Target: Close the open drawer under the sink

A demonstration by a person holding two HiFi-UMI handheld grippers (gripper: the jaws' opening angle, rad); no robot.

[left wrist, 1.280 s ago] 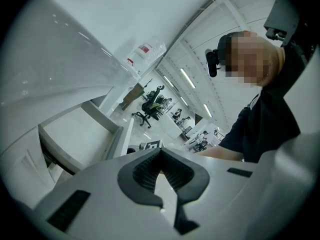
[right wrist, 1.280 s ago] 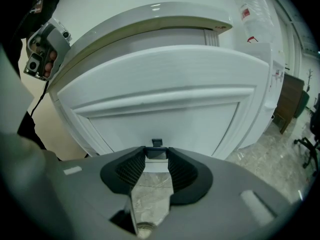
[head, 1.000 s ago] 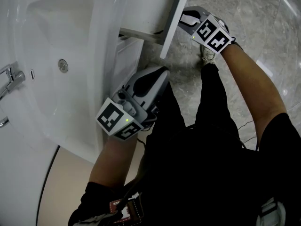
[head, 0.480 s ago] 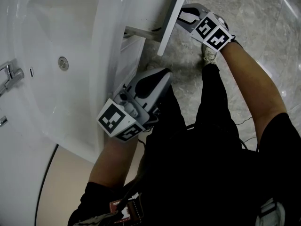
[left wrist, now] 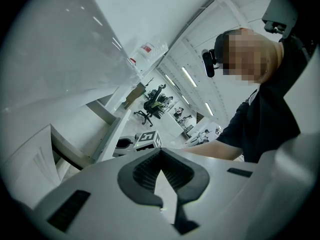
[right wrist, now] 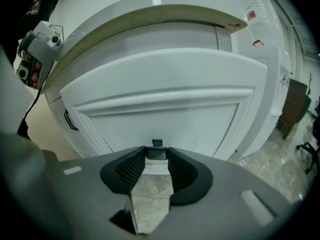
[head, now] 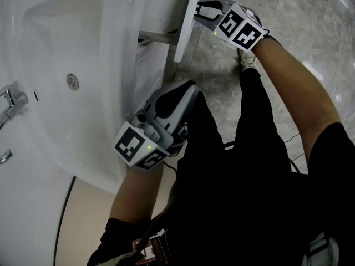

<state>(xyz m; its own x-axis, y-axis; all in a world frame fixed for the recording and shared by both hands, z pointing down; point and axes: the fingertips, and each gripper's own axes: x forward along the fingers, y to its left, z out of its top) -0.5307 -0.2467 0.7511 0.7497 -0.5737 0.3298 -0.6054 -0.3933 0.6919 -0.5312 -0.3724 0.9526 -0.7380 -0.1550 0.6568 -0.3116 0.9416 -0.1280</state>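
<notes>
Marble floor [head: 299,26] — white sink [head: 61,37] above open drawer [head: 187,26].

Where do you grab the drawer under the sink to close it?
Pinch the small dark handle on the drawer front, coming straight at it from the front. The handle sticks out, while the panel around it is flat with nothing to pinch.

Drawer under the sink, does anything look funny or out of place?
Yes. The drawer front sticks out from the cabinet under the sink, so it is still open. The right gripper holds its handle. Nothing looks spilled or broken.
</notes>
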